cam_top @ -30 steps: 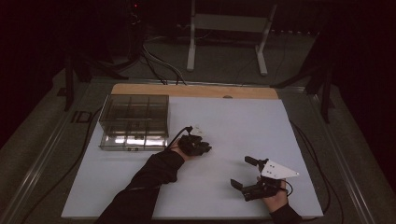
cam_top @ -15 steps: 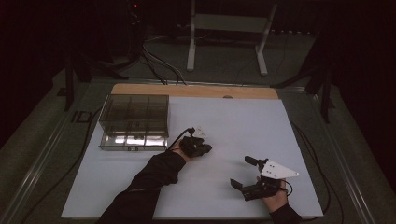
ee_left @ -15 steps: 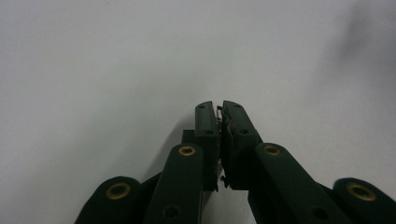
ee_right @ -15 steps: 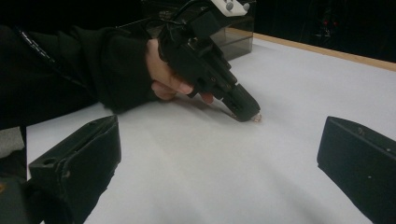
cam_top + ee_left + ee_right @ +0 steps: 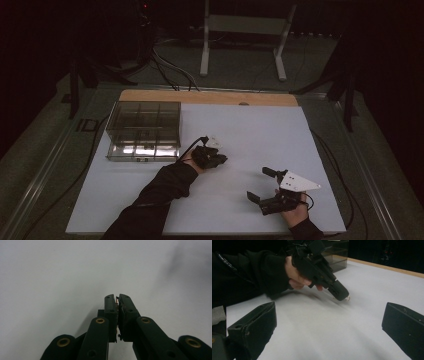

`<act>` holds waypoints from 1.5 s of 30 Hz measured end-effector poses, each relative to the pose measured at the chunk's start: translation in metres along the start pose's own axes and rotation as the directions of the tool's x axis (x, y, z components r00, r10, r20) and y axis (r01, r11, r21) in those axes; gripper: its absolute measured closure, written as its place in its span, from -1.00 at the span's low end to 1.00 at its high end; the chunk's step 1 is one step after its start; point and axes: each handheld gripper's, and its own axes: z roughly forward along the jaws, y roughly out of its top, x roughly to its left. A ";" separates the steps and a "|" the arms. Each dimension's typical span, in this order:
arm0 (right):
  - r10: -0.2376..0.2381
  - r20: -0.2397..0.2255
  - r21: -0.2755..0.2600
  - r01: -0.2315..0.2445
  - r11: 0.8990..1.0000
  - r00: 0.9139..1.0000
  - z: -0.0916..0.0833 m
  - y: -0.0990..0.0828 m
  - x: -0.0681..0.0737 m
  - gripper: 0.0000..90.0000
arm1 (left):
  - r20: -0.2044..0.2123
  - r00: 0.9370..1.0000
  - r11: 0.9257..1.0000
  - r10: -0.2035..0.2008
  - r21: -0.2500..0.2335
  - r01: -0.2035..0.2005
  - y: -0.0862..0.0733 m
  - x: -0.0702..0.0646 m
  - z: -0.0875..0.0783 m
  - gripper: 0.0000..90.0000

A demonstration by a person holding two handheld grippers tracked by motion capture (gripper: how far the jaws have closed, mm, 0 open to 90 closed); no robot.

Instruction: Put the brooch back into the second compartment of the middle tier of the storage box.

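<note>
My left gripper [image 5: 220, 159] rests low over the white tabletop [image 5: 260, 130], just right of a clear compartment box [image 5: 144, 131]. In the left gripper view its jaws [image 5: 118, 297] are pressed together, with a thin coppery sliver [image 5: 117, 300] pinched between them. The right gripper view shows the left gripper [image 5: 341, 293] tilted down at the table, a small pale bit [image 5: 347, 298] at its tip. My right gripper [image 5: 256, 183] lies near the table's front right, jaws wide open [image 5: 329, 312] and nothing between them, pointing toward the left gripper.
A wooden strip [image 5: 210, 96] runs along the table's far edge. Cables [image 5: 172, 70] and a white metal stand [image 5: 245, 25] lie on the floor beyond. The clear box [image 5: 337, 253] stands behind the left hand [image 5: 295, 275].
</note>
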 end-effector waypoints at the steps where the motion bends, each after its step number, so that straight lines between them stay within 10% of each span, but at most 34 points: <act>1: -0.001 0.001 -0.002 0.001 1.000 1.000 0.000 0.000 0.000 -1.00 | 0.009 1.000 1.000 -0.002 0.002 0.002 0.000 -0.001 -0.001 0.93; 45: 0.002 -0.008 0.003 -0.002 1.000 1.000 0.002 0.000 0.001 -1.00 | 0.006 1.000 1.000 0.004 -0.015 -0.004 0.005 -0.007 -0.052 0.93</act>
